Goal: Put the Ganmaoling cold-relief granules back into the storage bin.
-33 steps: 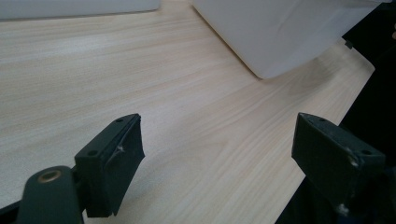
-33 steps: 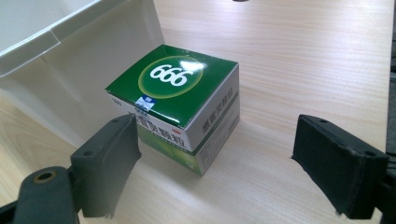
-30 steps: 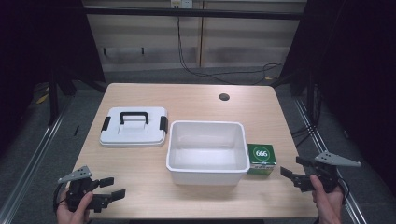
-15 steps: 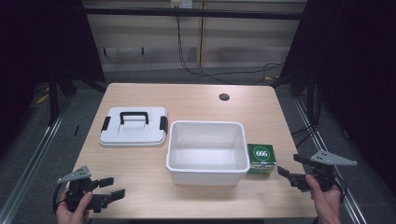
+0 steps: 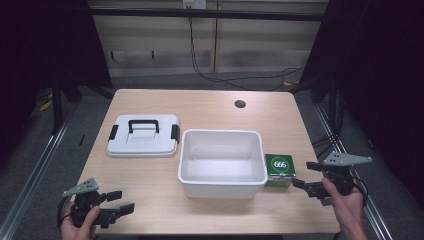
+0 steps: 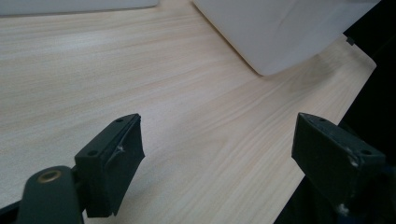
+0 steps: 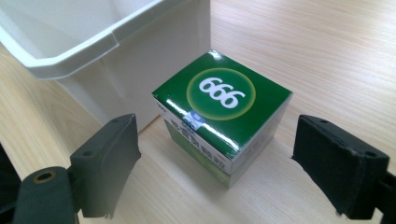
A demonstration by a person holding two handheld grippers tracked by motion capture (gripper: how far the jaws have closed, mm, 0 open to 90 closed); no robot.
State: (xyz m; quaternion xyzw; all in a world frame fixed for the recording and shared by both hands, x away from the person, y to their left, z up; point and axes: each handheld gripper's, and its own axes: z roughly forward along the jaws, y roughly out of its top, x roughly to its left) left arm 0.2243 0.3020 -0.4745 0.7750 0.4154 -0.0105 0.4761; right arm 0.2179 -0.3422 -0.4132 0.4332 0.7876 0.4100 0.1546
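Pale wooden worktop (image 5: 210,107), bearing three things, largest first. White plastic bin (image 5: 222,161) at the middle: open on top, nothing inside, pale floor bare. White lid (image 5: 143,136) with a black handle and black side clips, lying flat to the left of the bin, apart from it, not on it. Small green box (image 5: 279,169) marked 666, upright on the worktop, tucked against the bin's right wall, touching or nearly so; not in any container yet.

Right claw (image 5: 306,175) low at the right edge, spread wide, empty, aimed at the box. From the right gripper view: green box (image 7: 223,116) squarely between the two black jaws, neither jaw touching it, one corner turned toward the camera, bin wall (image 7: 144,70) close behind.

Left claw (image 5: 117,202) at the near left corner, likewise spread and empty, over bare wood, well apart from lid and bin.

Probable step in hand: grasping the box for a lift into the bin. For a clean grasp: forward a little more until the jaws flank the box's middle, a slight twist to meet two flat faces rather than corners, care with the jaw nearest the bin wall to avoid wedging against it. Gentle squeeze only, thin cardboard likely to dent. Straight lift, then over the rim.
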